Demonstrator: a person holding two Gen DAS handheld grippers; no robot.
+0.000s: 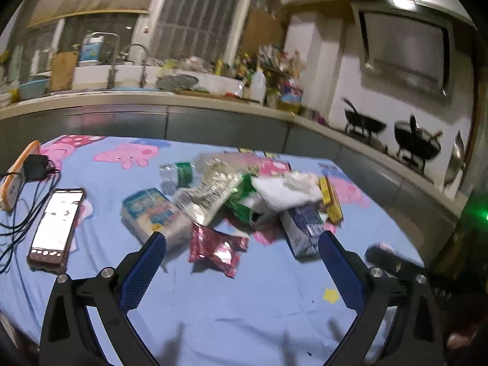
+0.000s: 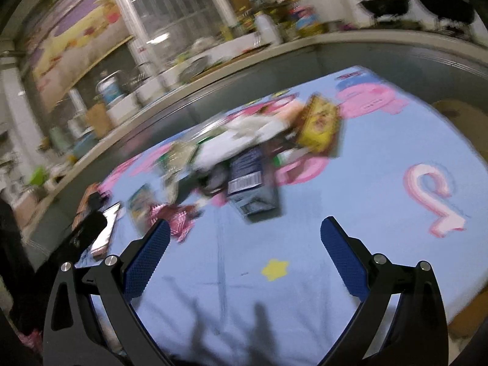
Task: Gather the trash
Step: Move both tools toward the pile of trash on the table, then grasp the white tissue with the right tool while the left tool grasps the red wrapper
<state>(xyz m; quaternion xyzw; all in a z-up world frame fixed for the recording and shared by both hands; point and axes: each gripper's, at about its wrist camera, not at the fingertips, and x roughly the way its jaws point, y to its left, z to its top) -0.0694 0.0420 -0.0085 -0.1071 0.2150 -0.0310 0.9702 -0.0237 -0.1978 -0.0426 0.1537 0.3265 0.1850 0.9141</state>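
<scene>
A heap of trash lies on the blue cartoon tablecloth (image 1: 231, 302): a pink foil wrapper (image 1: 218, 248), a tissue pack (image 1: 157, 213), a clear crumpled bag (image 1: 207, 193), a green wrapper (image 1: 241, 201), white paper (image 1: 289, 190), a blue-white carton (image 1: 302, 228) and a yellow packet (image 1: 329, 198). My left gripper (image 1: 241, 238) is open and empty, just short of the pink wrapper. My right gripper (image 2: 245, 228) is open and empty, in front of the carton (image 2: 251, 180); the yellow packet (image 2: 318, 128) lies beyond. The right wrist view is blurred.
A phone (image 1: 56, 225) and a power strip with charger and cables (image 1: 24, 174) lie on the table's left. A dark object (image 1: 393, 262) lies at the right. A kitchen counter (image 1: 152, 97) with a sink and woks (image 1: 416, 143) runs behind.
</scene>
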